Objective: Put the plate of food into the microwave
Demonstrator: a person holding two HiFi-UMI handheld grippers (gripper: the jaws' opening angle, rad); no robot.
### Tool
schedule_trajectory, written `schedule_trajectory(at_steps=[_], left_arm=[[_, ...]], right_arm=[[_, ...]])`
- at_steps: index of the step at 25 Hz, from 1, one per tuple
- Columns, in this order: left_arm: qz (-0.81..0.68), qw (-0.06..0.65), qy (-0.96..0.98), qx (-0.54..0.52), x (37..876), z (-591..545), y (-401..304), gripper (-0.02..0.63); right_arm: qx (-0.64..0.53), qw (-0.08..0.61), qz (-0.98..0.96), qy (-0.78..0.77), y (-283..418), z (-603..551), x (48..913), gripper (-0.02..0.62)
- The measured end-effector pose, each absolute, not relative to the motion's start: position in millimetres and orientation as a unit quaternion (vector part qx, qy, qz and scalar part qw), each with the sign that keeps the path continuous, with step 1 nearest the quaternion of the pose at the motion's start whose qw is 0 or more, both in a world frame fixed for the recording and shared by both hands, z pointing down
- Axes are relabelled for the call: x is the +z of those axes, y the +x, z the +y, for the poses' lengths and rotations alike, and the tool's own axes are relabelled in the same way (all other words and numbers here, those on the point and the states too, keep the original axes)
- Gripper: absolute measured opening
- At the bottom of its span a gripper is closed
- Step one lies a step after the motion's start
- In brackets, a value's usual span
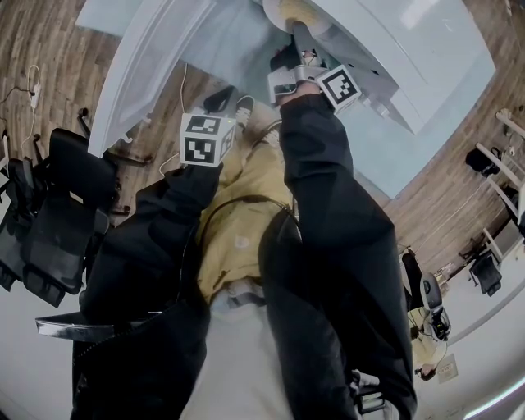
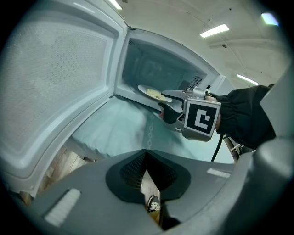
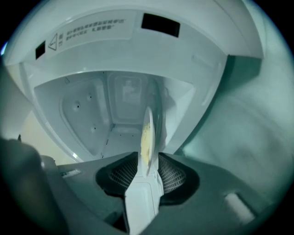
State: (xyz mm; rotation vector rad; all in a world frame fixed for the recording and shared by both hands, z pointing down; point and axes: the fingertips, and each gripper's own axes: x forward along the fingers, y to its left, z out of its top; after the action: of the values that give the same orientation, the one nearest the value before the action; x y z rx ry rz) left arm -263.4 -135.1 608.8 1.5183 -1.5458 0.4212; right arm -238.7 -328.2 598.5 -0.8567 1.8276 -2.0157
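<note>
The white microwave [image 1: 394,49] stands with its door [image 2: 59,78] swung wide to the left. A white plate with yellow food [image 2: 154,93] lies at the front of the cavity [image 3: 92,114]. My right gripper [image 3: 148,160] reaches in at the plate's near rim. The plate [image 3: 148,133] shows edge-on between the jaws, with a gap to the pad on each side, so this gripper is open. In the head view the right gripper [image 1: 291,37] meets the plate [image 1: 299,10] at the microwave's mouth. My left gripper [image 2: 147,153] hangs back below the door, shut and holding nothing.
The microwave sits on a table under a pale blue cloth [image 1: 410,148]. Black chairs [image 1: 57,213] stand at the left over wooden floor. Another person [image 1: 426,328] is at the lower right. A cable [image 2: 216,147] trails from the right gripper.
</note>
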Motion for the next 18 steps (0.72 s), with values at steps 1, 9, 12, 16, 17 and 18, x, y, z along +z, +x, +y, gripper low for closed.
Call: schedule_trajectory(at_steps=[1, 9, 12, 16, 17, 18], left_arm=[[-0.625, 0.449, 0.615, 0.170, 608.1, -135.9, -262.5, -0.005], [-0.628, 0.431, 0.628, 0.162, 589.9, -146.0, -256.9, -0.005], [-0.629, 0.419, 0.636, 0.157, 577.6, -152.0, -252.8, -0.005], [-0.631, 0.402, 0.646, 0.153, 558.6, -158.1, -245.4, -0.005], [-0.631, 0.397, 0.649, 0.151, 552.9, -159.7, -242.9, -0.005], [-0.631, 0.393, 0.652, 0.148, 546.9, -161.4, -240.3, -0.005]], right_arm=[[-0.699, 0.141, 0.637, -0.295, -238.1, -325.4, 598.1, 0.129], [-0.652, 0.065, 0.700, -0.283, -232.0, -281.9, 584.8, 0.117], [-0.619, 0.033, 0.730, -0.288, -225.7, -263.6, 570.5, -0.003], [-0.562, 0.001, 0.777, -0.284, -219.1, -243.9, 539.0, -0.003], [-0.543, -0.007, 0.789, -0.287, -216.1, -241.1, 530.2, -0.004], [-0.522, -0.016, 0.802, -0.291, -213.0, -238.8, 521.0, -0.004]])
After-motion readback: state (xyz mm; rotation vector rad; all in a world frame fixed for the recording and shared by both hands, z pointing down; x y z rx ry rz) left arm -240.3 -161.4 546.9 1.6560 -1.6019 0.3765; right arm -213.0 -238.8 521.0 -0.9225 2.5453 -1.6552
